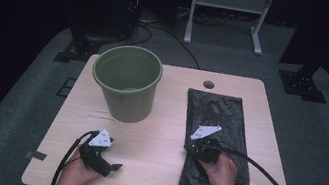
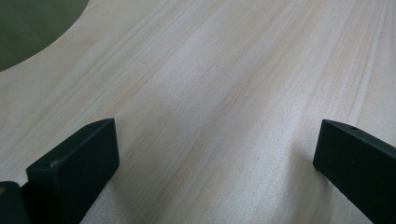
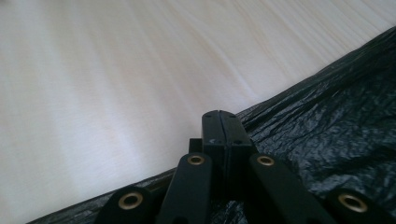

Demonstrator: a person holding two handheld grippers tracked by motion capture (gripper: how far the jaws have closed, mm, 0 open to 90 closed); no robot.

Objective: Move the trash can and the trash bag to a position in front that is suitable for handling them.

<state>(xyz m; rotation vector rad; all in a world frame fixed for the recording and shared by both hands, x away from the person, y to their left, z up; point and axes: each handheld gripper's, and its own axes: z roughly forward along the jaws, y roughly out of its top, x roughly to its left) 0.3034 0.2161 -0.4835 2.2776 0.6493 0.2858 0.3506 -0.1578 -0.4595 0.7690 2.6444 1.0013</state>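
A green bucket stands upright at the counter's far left. A black plastic bag lies flat along the right side. The right gripper rests at the bag's left edge, jaws pressed together. The left gripper sits spread over bare wood near the front.

Dim room with dark surround, lit table from above, soft shadows, close gripper views slightly blurred

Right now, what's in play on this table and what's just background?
Likely in play:
black plastic bag, under the shut right gripper
green bucket
open left gripper, over bare table

Background:
white stand
black stand feet
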